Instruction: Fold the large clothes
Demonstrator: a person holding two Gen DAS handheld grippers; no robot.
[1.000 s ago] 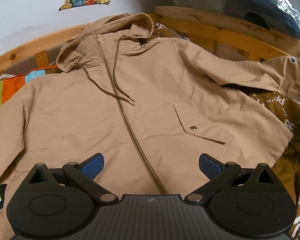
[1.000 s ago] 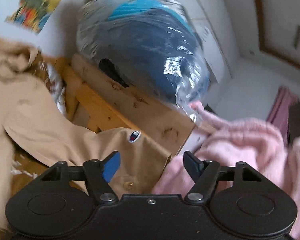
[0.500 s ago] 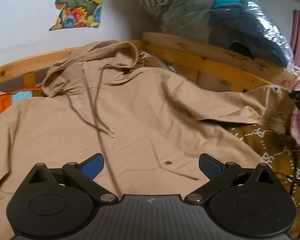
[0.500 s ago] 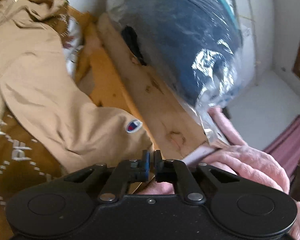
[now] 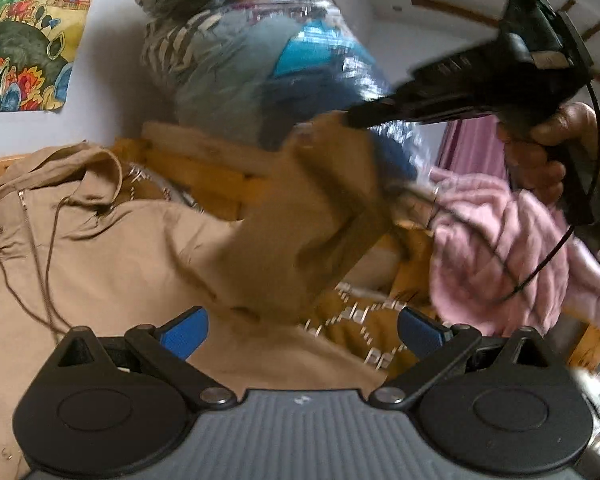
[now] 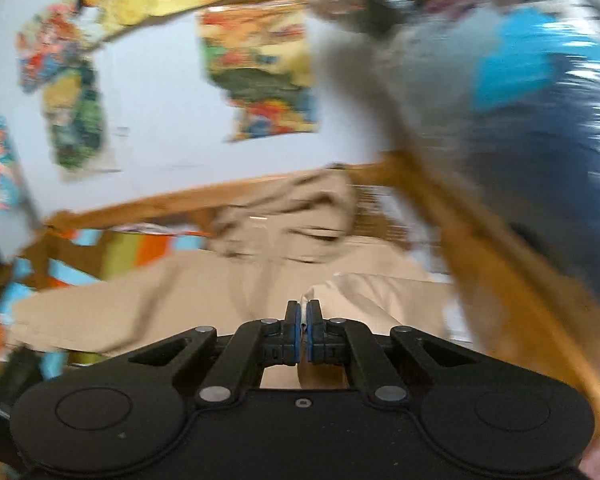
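A tan hooded jacket (image 5: 112, 248) lies spread front-up on the bed, hood toward the wooden headboard. Its right sleeve (image 5: 320, 208) hangs lifted in the air, pinched at the cuff by my right gripper (image 5: 352, 118), which a hand holds up at the upper right of the left wrist view. In the right wrist view the same gripper (image 6: 303, 316) is shut on the sleeve's pale edge (image 6: 364, 300), with the jacket body (image 6: 160, 296) below. My left gripper (image 5: 302, 326) hovers open over the jacket's lower part, nothing between its blue pads.
A wooden bed frame (image 5: 204, 160) runs behind the jacket. A large plastic-wrapped bundle (image 5: 268, 72) sits on it. A pink fluffy blanket (image 5: 500, 248) lies at the right, a brown patterned cover (image 5: 360, 328) beneath. Colourful posters (image 6: 260, 52) hang on the wall.
My right gripper closed on the sleeve cuff, then lifted it up and swung it inward over the jacket. The left gripper turned right and stayed open.
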